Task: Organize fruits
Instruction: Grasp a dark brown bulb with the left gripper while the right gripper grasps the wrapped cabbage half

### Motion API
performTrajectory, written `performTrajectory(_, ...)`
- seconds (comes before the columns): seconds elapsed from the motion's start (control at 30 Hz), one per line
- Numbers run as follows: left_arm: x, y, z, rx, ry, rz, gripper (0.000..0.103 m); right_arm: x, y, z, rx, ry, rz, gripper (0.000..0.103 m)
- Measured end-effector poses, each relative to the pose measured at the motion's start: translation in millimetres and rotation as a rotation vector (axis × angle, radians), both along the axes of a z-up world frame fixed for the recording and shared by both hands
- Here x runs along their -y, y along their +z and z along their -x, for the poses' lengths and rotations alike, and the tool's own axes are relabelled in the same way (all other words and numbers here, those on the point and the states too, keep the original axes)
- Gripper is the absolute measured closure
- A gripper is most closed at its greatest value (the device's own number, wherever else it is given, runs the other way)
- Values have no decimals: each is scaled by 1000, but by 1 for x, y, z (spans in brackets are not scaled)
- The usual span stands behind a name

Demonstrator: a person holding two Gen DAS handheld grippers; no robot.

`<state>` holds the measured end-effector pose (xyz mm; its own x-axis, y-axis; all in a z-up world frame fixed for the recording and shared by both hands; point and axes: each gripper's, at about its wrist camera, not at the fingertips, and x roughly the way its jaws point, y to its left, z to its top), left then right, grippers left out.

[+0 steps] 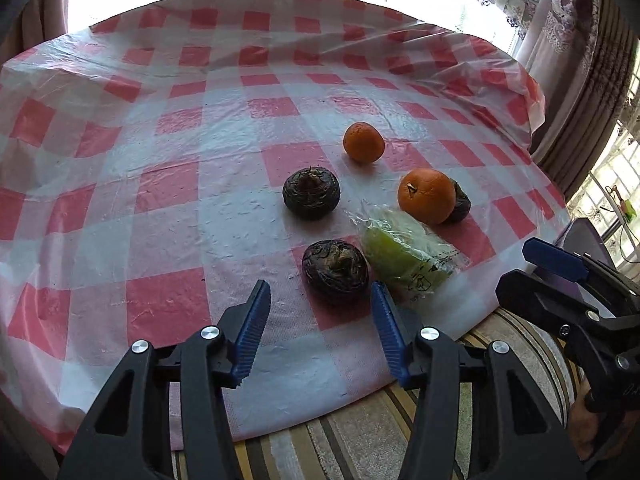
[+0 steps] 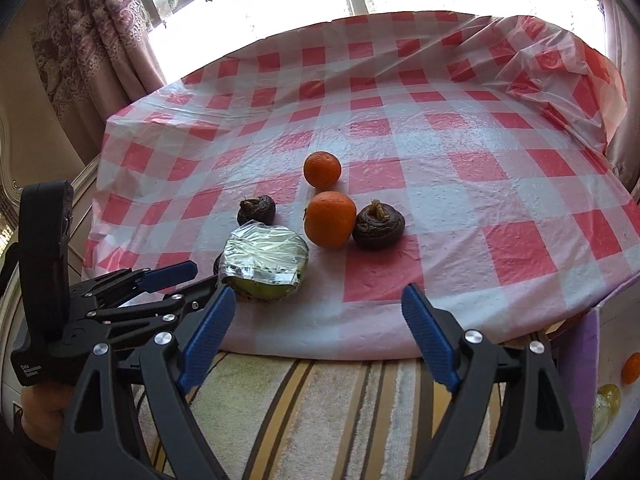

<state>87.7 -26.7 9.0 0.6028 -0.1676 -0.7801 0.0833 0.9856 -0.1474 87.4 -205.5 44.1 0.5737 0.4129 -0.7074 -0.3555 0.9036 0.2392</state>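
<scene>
On the red-checked tablecloth (image 1: 160, 200) lie two oranges, one near (image 1: 426, 196) (image 2: 330, 219) and one far (image 1: 363, 142) (image 2: 322, 169). Three dark water chestnuts lie around them: one in front of my left gripper (image 1: 335, 271), one in the middle (image 1: 311, 193) (image 2: 256, 210), one behind the near orange (image 1: 460, 202) (image 2: 378, 226). A green fruit wrapped in clear plastic (image 1: 408, 256) (image 2: 266, 266) lies near the front edge. My left gripper (image 1: 320, 308) is open and empty, just short of the nearest chestnut. My right gripper (image 2: 320, 312) is open and empty at the table's front edge.
A striped rug (image 2: 320, 400) covers the floor below the table edge. Curtains (image 2: 100, 40) and a bright window stand behind the table. An orange fruit (image 2: 632, 368) and a yellowish object (image 2: 606, 404) lie at the far right, off the table. The cloth bunches up at the back right (image 2: 560, 60).
</scene>
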Motion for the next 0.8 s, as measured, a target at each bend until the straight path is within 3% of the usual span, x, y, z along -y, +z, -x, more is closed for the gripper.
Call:
performTrajectory(0.37, 7, -4, -15, -21, -47, -16, 54, -8, -6, -8, -30, 16, -12, 18)
performTrajectory(0.5, 9, -4, -16, -13, -59, -25, 66, -11, -7, -11, -39, 22, -22, 18)
performTrajectory(0.67, 3, -4, -8, 10, -3, -31, 66, -19, -7, -14, -45, 36, -32, 17)
performTrajectory(0.8, -15, -1, -4, 28, 109, -15, 66, -26, -7, -15, -45, 49, -38, 17)
